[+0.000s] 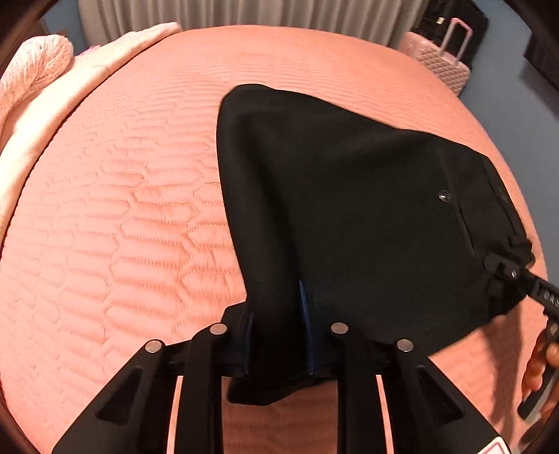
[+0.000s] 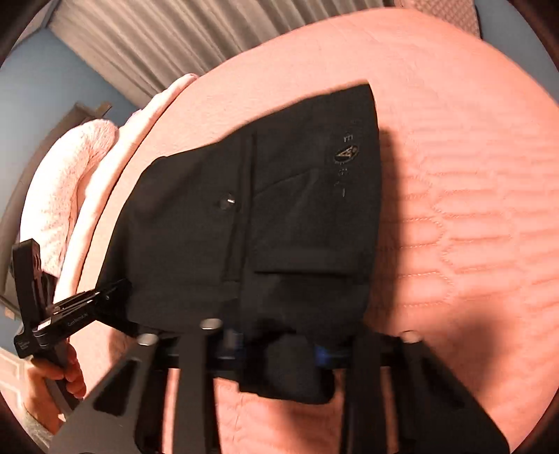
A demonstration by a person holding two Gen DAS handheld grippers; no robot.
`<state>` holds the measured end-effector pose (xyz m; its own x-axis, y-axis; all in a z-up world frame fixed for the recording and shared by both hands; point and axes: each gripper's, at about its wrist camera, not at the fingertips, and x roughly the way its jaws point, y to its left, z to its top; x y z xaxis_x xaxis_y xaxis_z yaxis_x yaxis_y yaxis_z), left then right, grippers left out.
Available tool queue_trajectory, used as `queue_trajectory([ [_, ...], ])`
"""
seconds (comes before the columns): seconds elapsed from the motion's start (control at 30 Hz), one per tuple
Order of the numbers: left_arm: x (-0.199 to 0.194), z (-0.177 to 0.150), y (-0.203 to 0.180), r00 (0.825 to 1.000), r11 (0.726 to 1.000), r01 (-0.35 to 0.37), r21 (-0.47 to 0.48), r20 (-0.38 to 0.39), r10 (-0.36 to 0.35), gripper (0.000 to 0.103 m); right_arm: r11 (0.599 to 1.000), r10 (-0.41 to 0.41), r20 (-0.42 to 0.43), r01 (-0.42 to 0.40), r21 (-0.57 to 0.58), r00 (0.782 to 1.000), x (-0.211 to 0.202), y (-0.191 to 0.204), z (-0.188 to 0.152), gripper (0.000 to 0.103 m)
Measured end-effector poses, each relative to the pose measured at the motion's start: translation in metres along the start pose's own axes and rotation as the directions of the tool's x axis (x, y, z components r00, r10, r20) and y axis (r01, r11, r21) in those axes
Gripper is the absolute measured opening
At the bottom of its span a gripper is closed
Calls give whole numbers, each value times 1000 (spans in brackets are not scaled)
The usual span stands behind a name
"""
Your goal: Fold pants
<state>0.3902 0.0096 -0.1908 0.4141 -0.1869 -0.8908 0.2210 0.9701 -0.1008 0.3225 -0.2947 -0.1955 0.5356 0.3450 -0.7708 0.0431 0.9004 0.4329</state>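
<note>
Black pants (image 1: 349, 192) lie folded on the pink quilted bed, with a pocket button (image 1: 443, 196) facing up. My left gripper (image 1: 277, 335) is shut on a bunch of the near edge, the cloth pinched between its blue pads (image 1: 307, 314). In the same view my right gripper (image 1: 506, 269) clamps the pants' right edge, with a hand (image 1: 538, 370) behind it. In the right wrist view the pants (image 2: 244, 209) show a small logo (image 2: 346, 153). There my right gripper (image 2: 279, 349) is shut on a fold of the near edge. My left gripper (image 2: 115, 293) bites the left edge there.
The pink bedspread (image 1: 122, 227) spreads wide to the left and behind the pants. A fluffy pink blanket (image 1: 35, 70) and a pillow (image 1: 115, 52) lie at the far left. A pink suitcase (image 1: 443, 59) stands beyond the bed's far right corner, before pale curtains (image 1: 244, 14).
</note>
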Motion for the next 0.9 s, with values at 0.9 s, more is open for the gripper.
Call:
queue_trajectory([
  [0.9,-62,-65,-49,971,975,-219,45,105,213,50,972,-85,93,103,-210,992,-86,98,-86,33],
])
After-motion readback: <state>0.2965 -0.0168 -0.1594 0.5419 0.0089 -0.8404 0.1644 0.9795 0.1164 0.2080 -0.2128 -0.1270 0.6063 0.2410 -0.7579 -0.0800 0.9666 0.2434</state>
